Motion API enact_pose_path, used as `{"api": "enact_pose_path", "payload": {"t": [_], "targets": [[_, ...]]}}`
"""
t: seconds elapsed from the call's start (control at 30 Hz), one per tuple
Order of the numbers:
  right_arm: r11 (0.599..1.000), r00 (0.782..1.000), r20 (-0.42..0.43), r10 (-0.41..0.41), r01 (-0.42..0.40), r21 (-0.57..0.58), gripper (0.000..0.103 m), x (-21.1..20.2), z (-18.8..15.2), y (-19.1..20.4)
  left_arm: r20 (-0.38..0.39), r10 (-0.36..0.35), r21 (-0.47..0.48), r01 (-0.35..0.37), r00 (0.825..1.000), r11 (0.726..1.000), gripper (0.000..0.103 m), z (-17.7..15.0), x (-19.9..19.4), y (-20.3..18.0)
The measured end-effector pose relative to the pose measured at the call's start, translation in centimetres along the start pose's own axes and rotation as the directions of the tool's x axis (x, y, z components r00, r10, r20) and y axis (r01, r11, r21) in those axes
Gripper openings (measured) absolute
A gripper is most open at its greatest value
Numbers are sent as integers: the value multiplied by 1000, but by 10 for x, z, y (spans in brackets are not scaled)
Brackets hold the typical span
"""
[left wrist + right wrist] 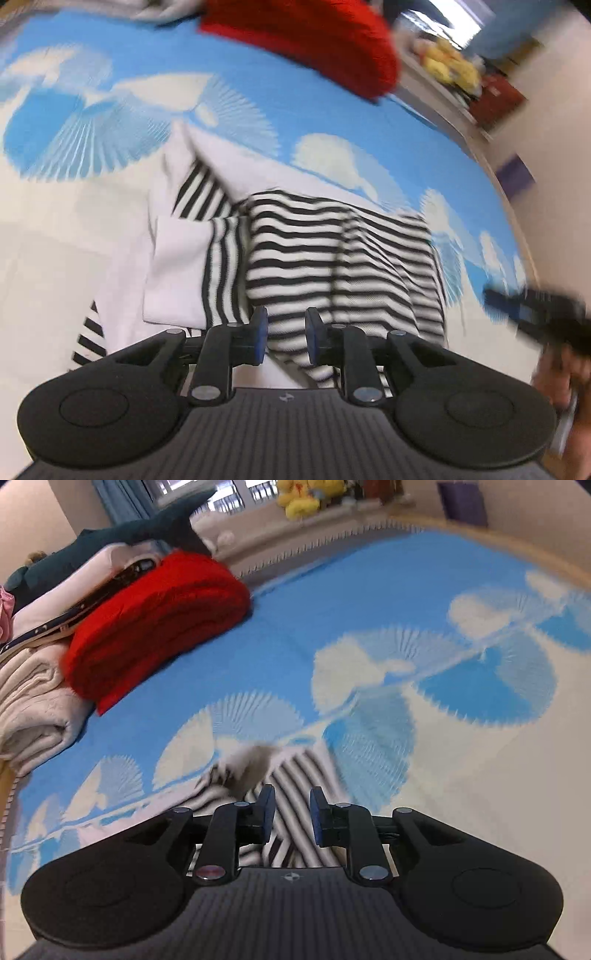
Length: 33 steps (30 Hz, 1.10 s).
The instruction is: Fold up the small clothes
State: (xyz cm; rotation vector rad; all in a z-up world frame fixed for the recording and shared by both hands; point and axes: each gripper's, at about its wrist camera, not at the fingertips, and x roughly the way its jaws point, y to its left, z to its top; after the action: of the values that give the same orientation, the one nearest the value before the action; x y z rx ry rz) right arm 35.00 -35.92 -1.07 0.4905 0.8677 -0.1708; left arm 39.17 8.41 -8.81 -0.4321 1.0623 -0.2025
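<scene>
A black-and-white striped garment (pixel 343 254) lies partly folded on the near side of a blue cloud-print bedspread (pixel 258 96), beneath the left gripper (pixel 286 334) and right gripper (pixel 292 814), both slightly parted and holding nothing, a red folded knit (pixel 155 624) lying farther off.

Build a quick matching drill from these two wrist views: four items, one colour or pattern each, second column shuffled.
Items:
1. small garment under the grippers
2. folded knit on the pile
3. bedspread
4. plush toy by the window

Looks:
A. yellow
B. blue with white clouds
C. black and white stripes
D. red

Pairs: 1-C, 2-D, 3-B, 4-A
</scene>
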Motion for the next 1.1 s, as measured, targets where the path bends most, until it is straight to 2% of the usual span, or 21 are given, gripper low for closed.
{"api": "enact_pose_path", "payload": {"t": [0.07, 0.13, 0.2, 0.27, 0.3, 0.4, 0.5, 0.53, 0.57, 0.6, 0.63, 0.7, 0.77, 0.83, 0.87, 0.9, 0.93, 1.0, 1.07, 1.1], "targets": [[1000, 997, -77, 12, -10, 17, 21, 15, -7, -1, -20, -11, -77, 9, 1000, 997, 25, 5, 15, 12], [999, 991, -132, 22, -18, 37, 21, 28, -11, -1, -31, -31, -127, 27, 999, 992, 39, 9, 27, 20], [999, 983, -181, 32, -26, 38, 25, 41, -15, 2, -47, -39, -141, 32, 998, 990, 44, 8, 35, 19], [1000, 976, -218, 21, -19, 15, 37, 51, -21, 7, -69, -51, -161, 39, 996, 986, 44, 6, 46, 19], [1000, 971, -237, 12, -15, -9, 39, 57, -23, 11, -73, -52, -177, 39, 996, 983, 44, 5, 48, 22], [998, 965, -262, -26, 8, -68, 39, 68, -31, 20, -73, -54, -188, 40, 996, 981, 44, 6, 55, 23], [993, 958, -284, -29, -5, -121, 39, 76, -38, 27, -79, -16, -165, 3, 997, 986, 43, 5, 65, 22], [991, 958, -285, -31, -8, -135, 34, 76, -38, 30, -83, -18, -169, 4, 996, 986, 37, 5, 67, 23], [988, 959, -281, -27, -17, -152, 21, 76, -39, 33, -83, -27, -177, 12, 996, 984, 30, 6, 70, 25], [985, 960, -278, -19, -29, -169, 13, 76, -40, 37, -80, -37, -180, 22, 996, 983, 8, 6, 70, 27], [983, 962, -274, -6, -44, -176, 7, 73, -40, 38, -65, -36, -181, 24, 997, 983, 1, 8, 69, 28], [987, 965, -255, 64, -99, -127, 4, 68, -35, 37, 14, -20, -168, 23, 1000, 986, 1, 13, 54, 27], [977, 958, -206, 200, -210, -28, 4, 60, -26, 31, 131, -15, -136, 33, 991, 990, 1, 23, 24, 22], [934, 928, -112, 354, -344, 99, 3, 46, -16, 23, 232, -45, -115, 73, 972, 991, 1, 31, -6, 19], [899, 905, -58, 421, -408, 159, 3, 39, -12, 17, 269, -52, -104, 83, 962, 991, 1, 34, -20, 19], [876, 890, -26, 456, -443, 191, 3, 34, -10, 13, 290, -50, -97, 81, 956, 992, 1, 35, -28, 20], [865, 884, -7, 468, -456, 211, 3, 31, -8, 10, 291, -34, -101, 66, 956, 993, 1, 35, -32, 25], [884, 904, -39, 425, -406, 231, 3, 33, -8, 5, 231, 14, -133, 18, 973, 991, 1, 33, -26, 36], [930, 937, -161, 311, -265, 253, 3, 49, -16, -4, 107, 54, -175, -35, 993, 984, 1, 26, -6, 48], [952, 944, -232, 235, -175, 252, 3, 58, -22, -9, 29, 57, -186, -50, 998, 981, 1, 22, 7, 54]]}}
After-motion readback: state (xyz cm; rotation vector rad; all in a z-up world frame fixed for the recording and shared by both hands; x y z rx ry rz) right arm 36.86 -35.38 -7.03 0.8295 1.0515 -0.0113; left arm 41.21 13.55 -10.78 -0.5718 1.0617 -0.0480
